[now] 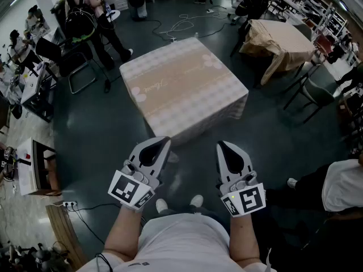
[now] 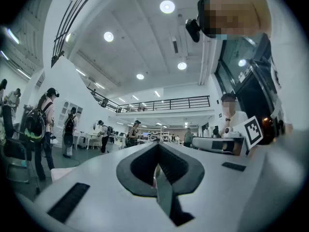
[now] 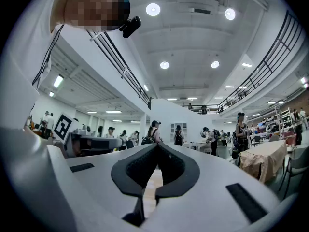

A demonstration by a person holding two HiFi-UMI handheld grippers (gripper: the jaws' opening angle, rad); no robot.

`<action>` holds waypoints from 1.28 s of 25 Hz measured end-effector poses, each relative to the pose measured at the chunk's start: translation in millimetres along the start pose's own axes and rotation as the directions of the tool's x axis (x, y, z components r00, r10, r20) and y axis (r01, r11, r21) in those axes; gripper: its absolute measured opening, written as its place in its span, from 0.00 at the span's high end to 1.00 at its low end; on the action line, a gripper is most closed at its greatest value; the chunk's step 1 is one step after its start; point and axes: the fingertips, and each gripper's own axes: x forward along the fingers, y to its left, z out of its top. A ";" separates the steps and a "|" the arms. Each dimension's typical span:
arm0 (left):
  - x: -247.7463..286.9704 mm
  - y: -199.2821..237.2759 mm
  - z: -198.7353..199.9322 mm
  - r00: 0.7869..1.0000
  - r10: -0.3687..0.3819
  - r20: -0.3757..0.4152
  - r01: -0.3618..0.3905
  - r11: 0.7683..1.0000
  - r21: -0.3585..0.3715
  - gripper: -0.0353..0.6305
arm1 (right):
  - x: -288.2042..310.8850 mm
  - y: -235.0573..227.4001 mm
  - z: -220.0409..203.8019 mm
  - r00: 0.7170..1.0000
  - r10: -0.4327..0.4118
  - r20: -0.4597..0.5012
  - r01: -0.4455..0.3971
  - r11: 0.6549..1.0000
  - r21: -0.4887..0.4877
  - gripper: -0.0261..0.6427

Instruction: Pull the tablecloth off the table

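Far left of the tablecloth (image 1: 181, 84), a person with a backpack (image 1: 84, 17) stands by a chair (image 1: 76, 67). Left gripper (image 1: 161, 142): jaws pressed together, nothing in them, held short of the tablecloth's near corner, not touching it. The tablecloth, beige with a pale check, lies flat over the table and hangs down both sides that show, hiding the table. Right gripper (image 1: 222, 145): jaws closed, empty, on the near side of the tablecloth, right of that corner, clear of it. Far right of the tablecloth stands a second draped table (image 1: 281, 41).
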 end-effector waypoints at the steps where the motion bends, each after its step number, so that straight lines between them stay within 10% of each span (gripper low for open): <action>1: 4.9 0.5 -0.3 1.000 0.001 0.005 -0.001 1.000 -0.007 0.93 | 2.0 -3.6 0.0 1.000 0.004 0.003 -0.004 1.000 -0.004 0.92; 20: 51.4 -20.1 -23.2 0.989 0.143 -0.039 -0.142 0.990 0.023 0.93 | -6.3 -66.4 -8.5 0.993 0.106 0.060 -0.110 0.992 0.065 0.92; 32: 82.9 43.5 -46.7 0.987 0.145 -0.066 -0.146 0.989 -0.001 0.93 | 51.2 -102.9 -38.5 0.999 0.049 0.010 -0.050 0.995 0.085 0.92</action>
